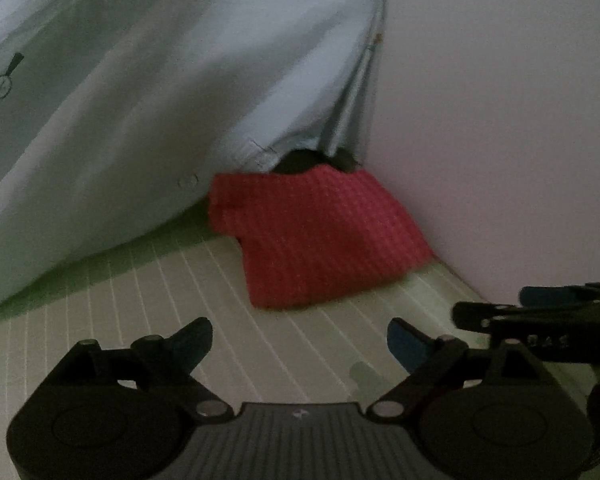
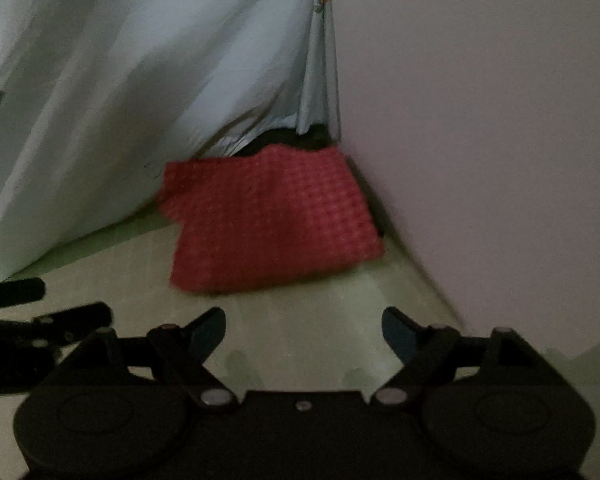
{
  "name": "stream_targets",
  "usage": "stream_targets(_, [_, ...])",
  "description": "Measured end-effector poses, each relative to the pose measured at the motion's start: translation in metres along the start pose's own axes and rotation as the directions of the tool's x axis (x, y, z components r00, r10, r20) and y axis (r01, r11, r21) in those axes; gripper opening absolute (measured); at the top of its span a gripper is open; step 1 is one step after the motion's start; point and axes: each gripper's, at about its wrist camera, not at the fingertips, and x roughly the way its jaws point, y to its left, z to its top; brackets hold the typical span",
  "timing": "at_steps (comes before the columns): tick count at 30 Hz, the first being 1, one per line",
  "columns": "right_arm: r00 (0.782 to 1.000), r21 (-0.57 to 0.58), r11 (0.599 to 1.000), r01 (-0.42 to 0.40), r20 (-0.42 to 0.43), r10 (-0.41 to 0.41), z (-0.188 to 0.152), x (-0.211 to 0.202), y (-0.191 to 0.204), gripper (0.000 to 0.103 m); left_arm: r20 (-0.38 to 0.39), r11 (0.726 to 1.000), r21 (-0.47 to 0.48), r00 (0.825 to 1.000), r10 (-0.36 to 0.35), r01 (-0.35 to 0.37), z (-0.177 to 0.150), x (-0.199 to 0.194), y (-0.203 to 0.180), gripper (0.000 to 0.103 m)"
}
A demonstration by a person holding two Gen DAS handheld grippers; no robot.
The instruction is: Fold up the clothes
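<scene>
One folded red waffle-knit cloth lies on the pale striped surface, tucked into the corner where one pale blue sheet meets one pinkish wall. Two grippers, left and right, hover side by side near it, both spread wide and empty. A dark object behind the cloth is too dim to identify.

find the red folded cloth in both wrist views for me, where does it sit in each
Left wrist view: the red folded cloth lies just right of centre, on the pale lined surface, ahead of the open left tongs.
Right wrist view: it lies centre-left, ahead of the open right tongs.
Shared landmark: the hanging light blue fabric whose lower end meets the cloth's far edge, with the plain wall to its right.
</scene>
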Motion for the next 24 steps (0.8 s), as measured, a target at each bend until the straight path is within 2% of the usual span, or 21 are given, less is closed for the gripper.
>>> stream_targets(6, [0.999,-0.042,0.999,0.034,0.011,-0.033,-0.026,-0.025,0.013,0.089,0.002,0.999,0.036,1.000,0.004,-0.004,-0.022,-0.026,-0.009,0.098])
stream_targets(10, [0.999,-0.039,0.998,0.052,0.013,-0.051,-0.034,-0.035,0.010,0.089,0.006,1.000,0.015,1.000,-0.004,0.004,-0.026,-0.034,-0.007,0.098])
stream_targets(17, [0.997,-0.006,0.997,0.071,0.023,-0.071,-0.037,-0.041,0.005,0.089,0.017,1.000,0.013,1.000,-0.012,0.012,-0.029,-0.039,-0.008,0.098])
stream_targets(24, [0.995,0.029,0.996,0.089,0.034,-0.090,-0.041,-0.045,-0.001,0.089,0.029,0.998,0.055,0.999,-0.024,0.023,-0.028,-0.041,-0.015,0.098])
